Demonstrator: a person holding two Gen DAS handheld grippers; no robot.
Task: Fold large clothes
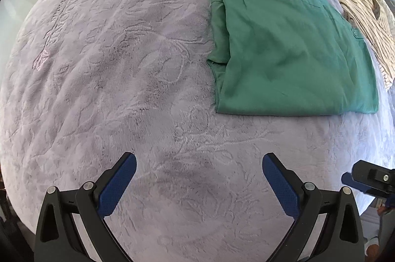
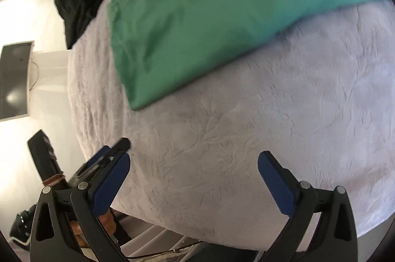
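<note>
From the left wrist, the left gripper stood wide apart and empty above the lilac embossed plush blanket; the folded green button-up shirt lay flat beyond it. From the right wrist, the right gripper gaped fully, holding nothing, short of the shirt.

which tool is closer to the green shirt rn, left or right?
Right, by a little, as far as two separate views show. The right tool is open over the blanket, just short of the green shirt. The left tool is open, farther back.
</note>
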